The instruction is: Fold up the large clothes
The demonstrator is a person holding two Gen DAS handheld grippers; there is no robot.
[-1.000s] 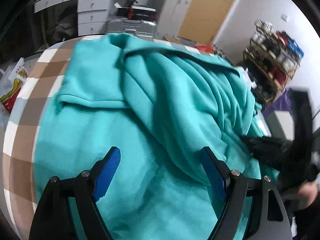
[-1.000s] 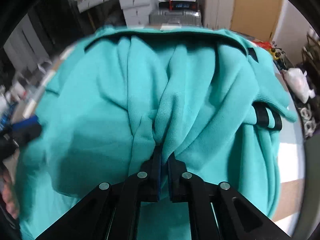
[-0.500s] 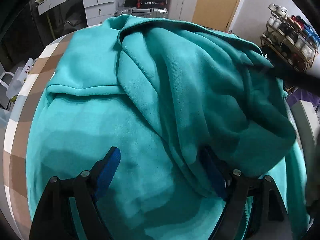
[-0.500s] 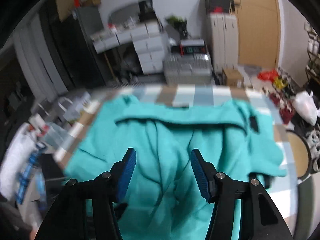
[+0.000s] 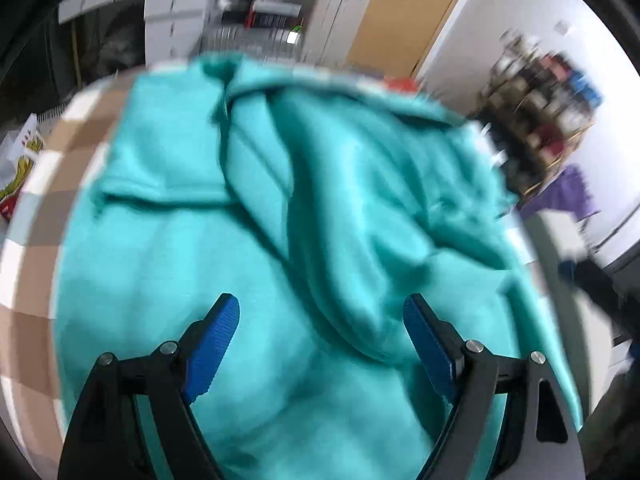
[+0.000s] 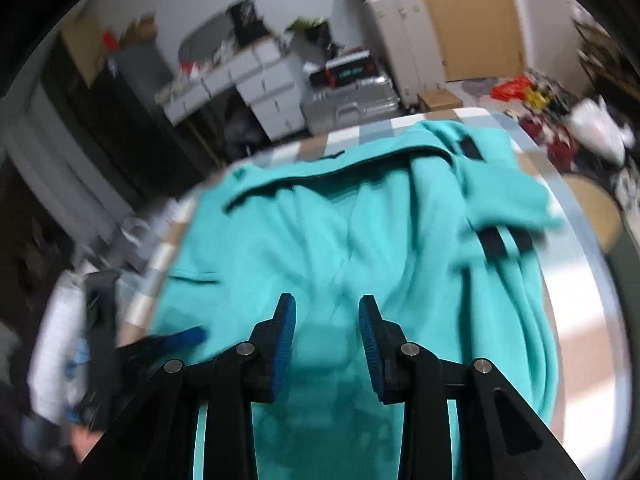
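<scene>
A large teal sweatshirt (image 5: 248, 240) lies rumpled over a checked table (image 5: 60, 152), with a thick fold running down its middle. It also shows in the right wrist view (image 6: 360, 232), with black stripes on one sleeve (image 6: 504, 240). My left gripper (image 5: 320, 316) is open and empty, held just above the cloth. My right gripper (image 6: 327, 312) is open with a narrower gap, empty, above the near part of the sweatshirt. The other gripper's blue fingertip (image 6: 188, 336) shows at the lower left of the right wrist view.
White drawer units (image 6: 264, 92) and a silver suitcase (image 6: 352, 100) stand beyond the table's far edge. A cluttered shelf rack (image 5: 552, 108) stands at the right. Bags and red items (image 6: 520, 88) lie on the floor.
My right gripper let go of the bunched sweatshirt fold, opened and pulled back and up. The cloth dropped onto the table. My left gripper stayed open over the cloth.
</scene>
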